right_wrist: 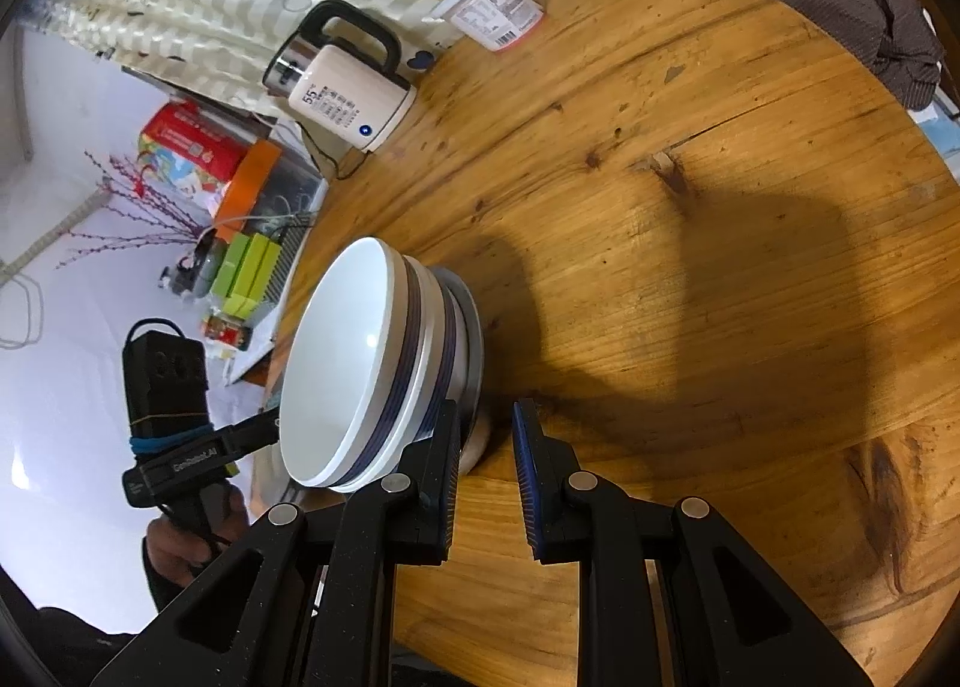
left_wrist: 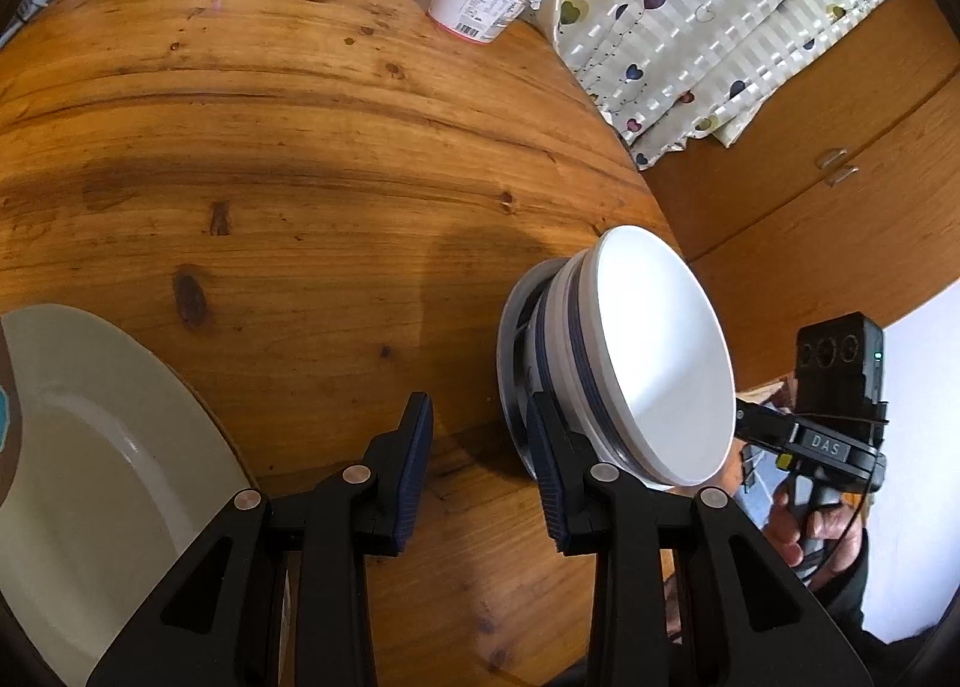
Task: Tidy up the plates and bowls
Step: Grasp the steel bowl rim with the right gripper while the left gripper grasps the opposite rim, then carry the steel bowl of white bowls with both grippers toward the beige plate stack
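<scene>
Though nearby — bowls [right_wrist: 360, 363] outside fingers [right_wrist: 441, 465]

Both my wrist views bulge with fisheye, black corners cropping the frame and the wooden table [right_wrist: 690, 159] bowed round. Light is bright and even, focus crisp. Soft, broad shadows of my tongs darken the wood, and a small glare spot sits inside the white bowl [right_wrist: 336, 363].

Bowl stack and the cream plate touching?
Apart. Left wrist view shows bare wood between the cream plate at the lower left and the stack of bowls, with the left gripper's jaws between them.
</scene>
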`<state>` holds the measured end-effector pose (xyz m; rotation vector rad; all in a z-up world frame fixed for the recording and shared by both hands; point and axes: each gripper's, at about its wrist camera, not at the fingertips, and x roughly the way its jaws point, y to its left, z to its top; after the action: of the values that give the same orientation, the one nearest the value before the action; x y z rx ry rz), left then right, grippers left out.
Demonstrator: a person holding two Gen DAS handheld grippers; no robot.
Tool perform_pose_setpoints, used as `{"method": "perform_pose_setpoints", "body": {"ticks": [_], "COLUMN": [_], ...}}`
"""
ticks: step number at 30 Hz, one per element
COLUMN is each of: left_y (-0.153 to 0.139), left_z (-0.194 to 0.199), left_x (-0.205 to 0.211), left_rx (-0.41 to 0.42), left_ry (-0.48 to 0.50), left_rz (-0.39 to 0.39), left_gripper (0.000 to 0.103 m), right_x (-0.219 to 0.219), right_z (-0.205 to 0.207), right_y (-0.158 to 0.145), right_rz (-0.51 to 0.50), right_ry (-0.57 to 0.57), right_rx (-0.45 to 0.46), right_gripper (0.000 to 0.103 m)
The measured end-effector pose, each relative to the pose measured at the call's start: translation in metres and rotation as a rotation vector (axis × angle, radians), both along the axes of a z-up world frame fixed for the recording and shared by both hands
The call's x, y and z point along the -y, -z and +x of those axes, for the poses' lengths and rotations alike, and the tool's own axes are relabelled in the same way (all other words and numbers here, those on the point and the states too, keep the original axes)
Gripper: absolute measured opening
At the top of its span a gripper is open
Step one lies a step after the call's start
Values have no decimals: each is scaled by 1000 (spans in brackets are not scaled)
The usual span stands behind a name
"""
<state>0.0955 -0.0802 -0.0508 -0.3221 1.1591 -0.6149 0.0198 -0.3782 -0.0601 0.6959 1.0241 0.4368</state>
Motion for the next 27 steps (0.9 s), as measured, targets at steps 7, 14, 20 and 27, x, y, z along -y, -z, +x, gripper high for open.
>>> {"method": "perform_pose_setpoints", "body": {"ticks": [7,14,20,27], "left_y": [2,3,6,7], "left_z": [2,4,5,5], "left_x": [0,-2,-4,-4], "left_rx": [-5,-11,-23,-25], "left_ry": [24,51,58,47], "left_rz": [-69,-123,-158,-160], "left_gripper": [18,9,8,7], "right_x": [-2,-1,-3,-5], "right_z": [0,2,2,3], "right_y": [-2,-2,-3,-5], "right_rz": [21,25,26,17], "right_ry": [-20,-18,-8,-2], "right_rx": [21,22,25,27], "right_gripper": [8,8,8,7]}}
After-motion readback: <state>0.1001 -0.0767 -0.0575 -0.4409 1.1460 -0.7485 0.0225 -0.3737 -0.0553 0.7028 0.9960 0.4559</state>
